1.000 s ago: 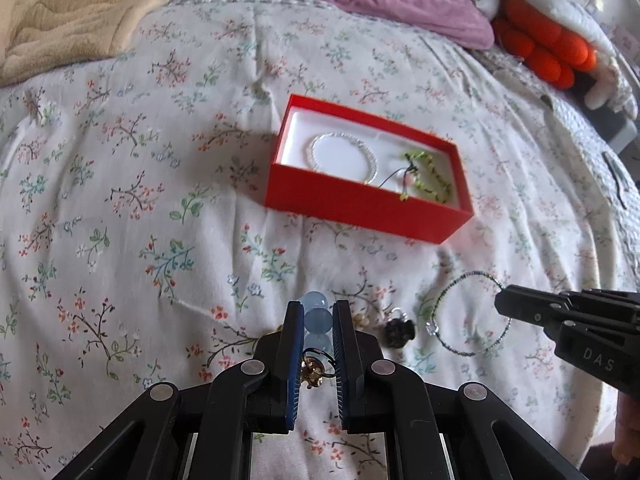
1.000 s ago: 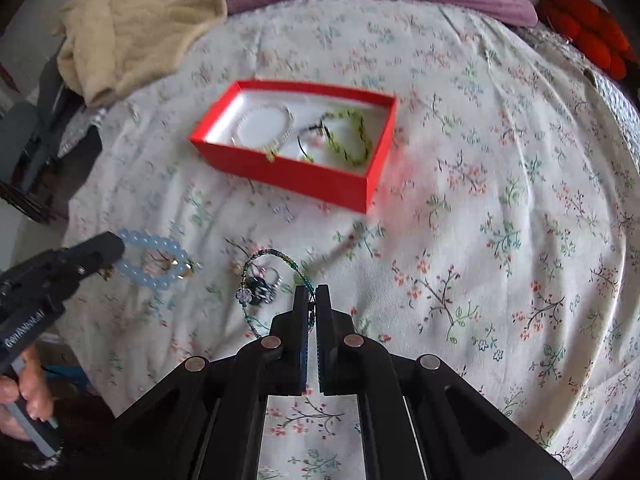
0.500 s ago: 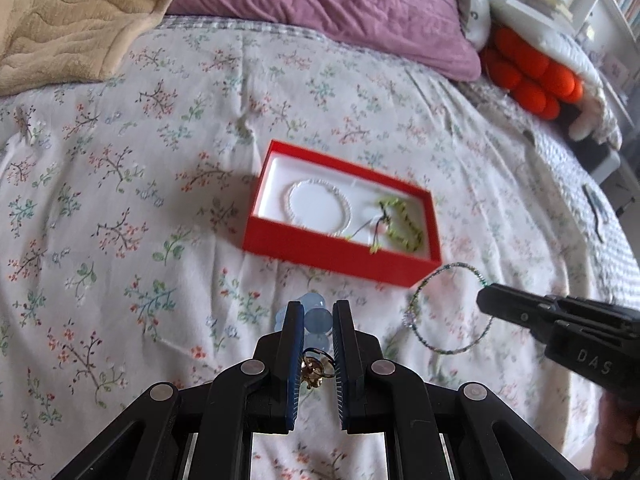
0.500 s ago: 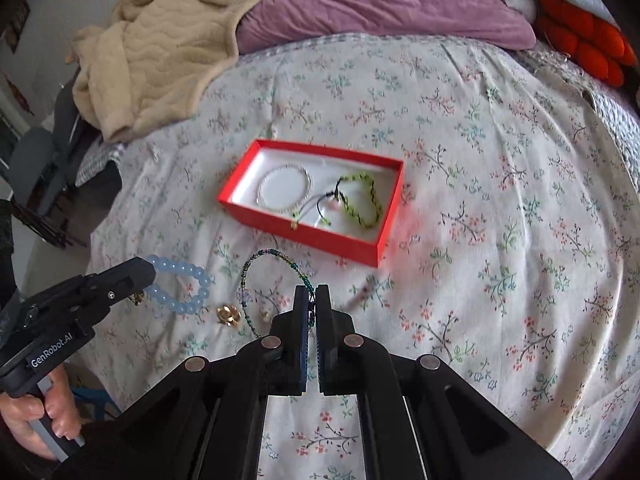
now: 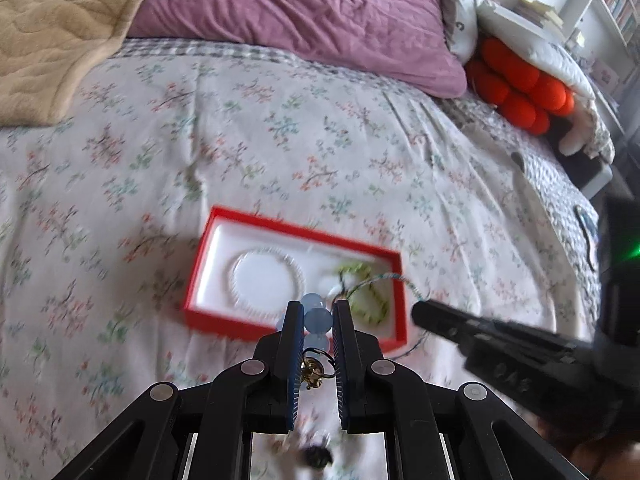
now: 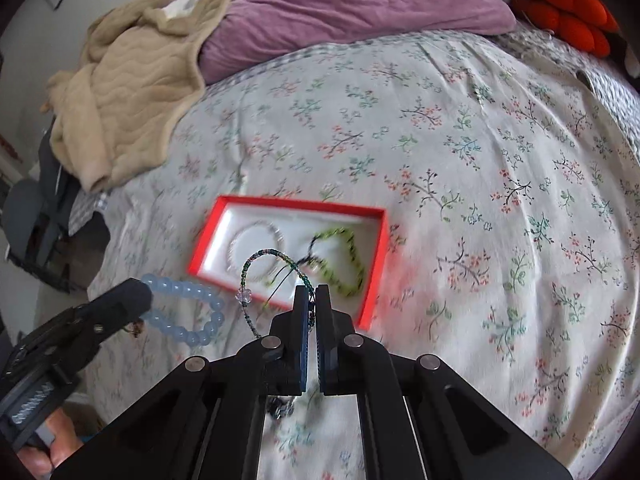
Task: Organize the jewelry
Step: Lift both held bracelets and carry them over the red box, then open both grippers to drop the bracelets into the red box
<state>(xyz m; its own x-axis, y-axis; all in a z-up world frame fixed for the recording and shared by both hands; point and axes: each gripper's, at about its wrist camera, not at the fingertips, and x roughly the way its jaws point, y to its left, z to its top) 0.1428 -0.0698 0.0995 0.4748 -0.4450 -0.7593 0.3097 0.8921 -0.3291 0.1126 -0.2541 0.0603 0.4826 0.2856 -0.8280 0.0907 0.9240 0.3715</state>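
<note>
A red jewelry box [image 5: 216, 322] [image 6: 374, 280] with a white lining lies on the floral bedspread; a white bead bracelet [image 5: 240, 264] [image 6: 276, 232] and a green braided bracelet [image 5: 360, 272] [image 6: 344, 240] lie in it. My left gripper [image 5: 316, 316] [image 6: 144, 292] is shut on a pale blue bead bracelet [image 5: 318, 318] [image 6: 192, 312] with a gold charm, held above the bed near the box's front. My right gripper [image 6: 312, 292] [image 5: 418, 312] is shut on a thin green-blue bead bracelet [image 6: 260, 260] [image 5: 404, 280], hanging over the box's front edge.
A dark small jewelry piece [image 5: 318, 456] [image 6: 280, 408] lies on the bedspread below the grippers. A purple pillow [image 5: 300, 12] and a beige blanket [image 6: 128, 92] lie at the back. Orange plush [image 5: 520, 88] sits at the far right.
Both grippers have lifted and moved forward toward the red box, each carrying its bracelet. The thin bracelet now hangs over the box's front edge.
</note>
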